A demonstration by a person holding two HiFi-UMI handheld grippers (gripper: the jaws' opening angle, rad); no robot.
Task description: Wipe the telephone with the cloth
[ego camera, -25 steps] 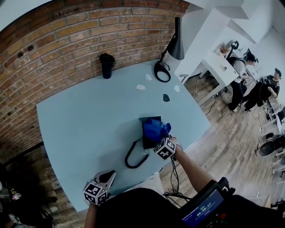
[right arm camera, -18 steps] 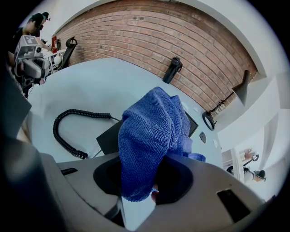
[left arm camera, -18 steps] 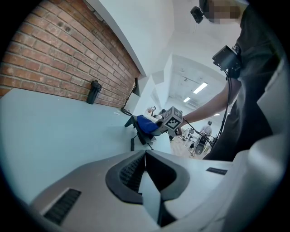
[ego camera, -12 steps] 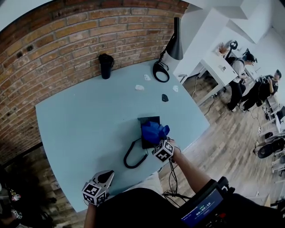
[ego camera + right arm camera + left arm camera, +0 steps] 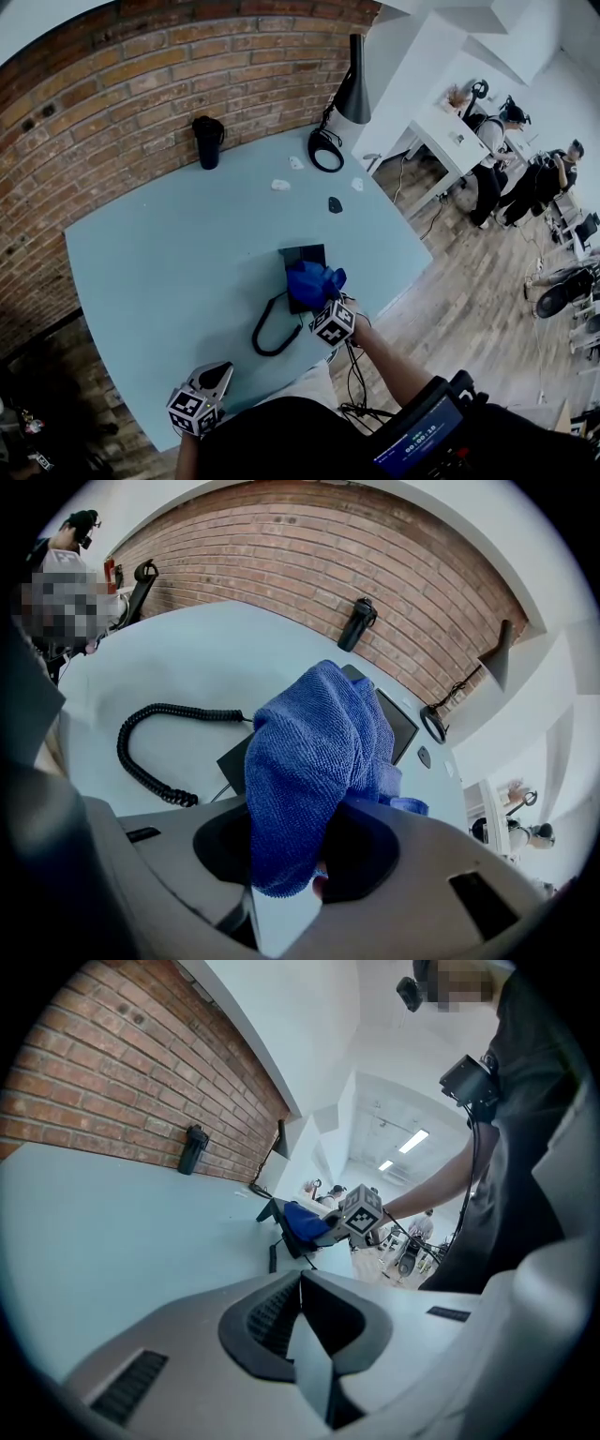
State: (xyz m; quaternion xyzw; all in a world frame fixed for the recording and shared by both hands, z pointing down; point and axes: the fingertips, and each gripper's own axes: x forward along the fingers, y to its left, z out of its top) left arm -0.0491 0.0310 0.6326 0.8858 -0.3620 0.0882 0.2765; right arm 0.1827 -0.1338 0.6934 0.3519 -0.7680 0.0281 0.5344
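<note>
A pale blue-green table with a smooth matte top stands against a rough red brick wall. At the table's near left edge is the left gripper, grey plastic with a black-and-white marker cube at its back. It is held with its ribbed jaws pressed together and nothing between them, well apart from the work. Further back, by the wall, a tall black tumbler stands upright. Toward the middle of the table a glossy black coiled cord lies in a wide curl and runs to the telephone. The telephone is a flat, dark, angular unit lying near the table's front edge. A bunched blue cloth, thick and nubbly like microfibre, sits on top of it and covers most of it. Only the far dark corner and one sloped panel show, and no handset or keys can be made out. The right gripper is clamped on the cloth, its jaw tips buried in the folds, and a bare forearm leads away from it. Small white scraps and a dark pebble-like piece lie further back, too small to identify. At the table's far right corner stands a black lamp with a cone shade and a ring-shaped base. Beyond the table is a wood-plank floor, where people stand by a white desk, small and indistinct.
</note>
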